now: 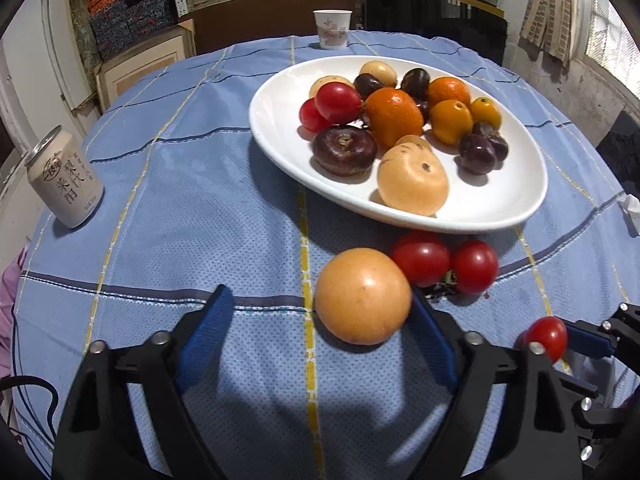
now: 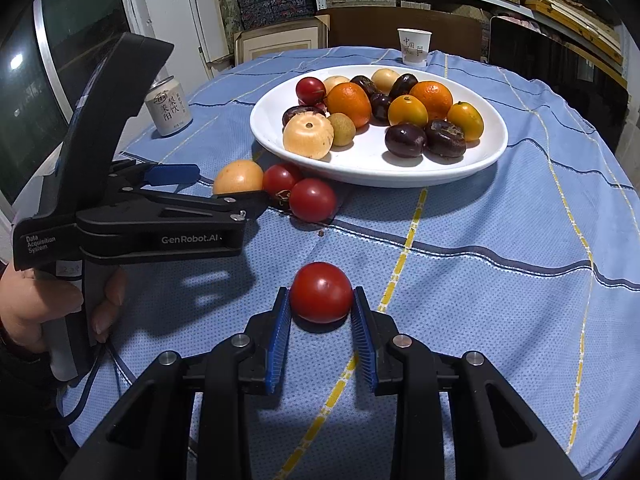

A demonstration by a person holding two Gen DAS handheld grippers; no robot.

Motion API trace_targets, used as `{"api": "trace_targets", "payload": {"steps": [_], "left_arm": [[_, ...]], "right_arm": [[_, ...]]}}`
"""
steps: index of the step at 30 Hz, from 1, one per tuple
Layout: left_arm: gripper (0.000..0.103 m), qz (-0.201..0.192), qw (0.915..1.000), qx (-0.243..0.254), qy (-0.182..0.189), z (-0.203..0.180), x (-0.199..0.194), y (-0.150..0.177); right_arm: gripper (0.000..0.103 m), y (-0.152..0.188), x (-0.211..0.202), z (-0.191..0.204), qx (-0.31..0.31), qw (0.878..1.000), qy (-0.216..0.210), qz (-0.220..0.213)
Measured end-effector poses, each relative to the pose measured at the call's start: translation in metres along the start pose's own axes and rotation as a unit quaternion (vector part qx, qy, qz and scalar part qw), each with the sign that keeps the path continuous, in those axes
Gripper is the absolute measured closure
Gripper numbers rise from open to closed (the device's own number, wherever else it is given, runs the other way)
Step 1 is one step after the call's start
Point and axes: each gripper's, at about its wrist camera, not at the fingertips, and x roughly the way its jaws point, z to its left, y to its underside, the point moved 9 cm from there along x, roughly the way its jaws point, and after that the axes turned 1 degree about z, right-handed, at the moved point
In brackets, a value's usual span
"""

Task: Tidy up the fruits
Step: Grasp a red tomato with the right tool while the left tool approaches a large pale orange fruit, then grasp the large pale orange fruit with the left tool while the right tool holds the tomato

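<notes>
While the right hand-held gripper clamps a tomato, the left hand-held gripper straddles, partly open, a tan fruit; two tomatoes and the plate crowd just beyond, near the bench edge.

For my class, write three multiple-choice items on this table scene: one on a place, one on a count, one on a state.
1. Where does the drink can stand?
A on the white plate
B on the blue cloth, apart from the plate
C on the floor

2. How many red tomatoes lie off the plate?
A one
B three
C six

3. What state is the right claw in?
A open, empty
B shut on the can
C shut on a red tomato

Key:
1 B, cloth shows all around it.
2 B, two beside the plate's rim, one in the claw.
3 C, both pads press its sides.
</notes>
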Motion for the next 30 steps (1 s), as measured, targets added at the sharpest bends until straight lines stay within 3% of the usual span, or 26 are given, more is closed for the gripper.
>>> {"api": "trace_targets", "payload": {"steps": [6, 15, 18, 22, 30], "left_arm": [[0.051, -0.01, 0.9995, 0.028, 0.007, -0.014, -0.007, 0.003], [0.052, -0.006, 0.9996, 0.014, 0.025, -0.013, -0.008, 0.006], [0.043, -0.006, 0.9998, 0.012, 0.018, -0.011, -0.007, 0.005], [0.039, -0.005, 0.9998, 0.008, 0.018, -0.009, -0.005, 0.004], [0.058, -0.012, 0.9994, 0.024, 0.023, -0.016, -0.008, 0.003]], "right_arm": [[0.071, 0.001, 0.0, 0.0, 0.002, 1.0, -0.003, 0.0], [0.071, 0.001, -0.001, -0.001, 0.003, 1.0, -0.004, 0.0], [0.071, 0.001, -0.001, 0.0, 0.003, 1.0, -0.004, 0.0], [0.071, 0.001, -0.001, 0.0, 0.003, 1.0, -0.005, 0.0], [0.07, 0.001, -0.001, 0.0, 0.003, 1.0, -0.005, 0.0]]}}
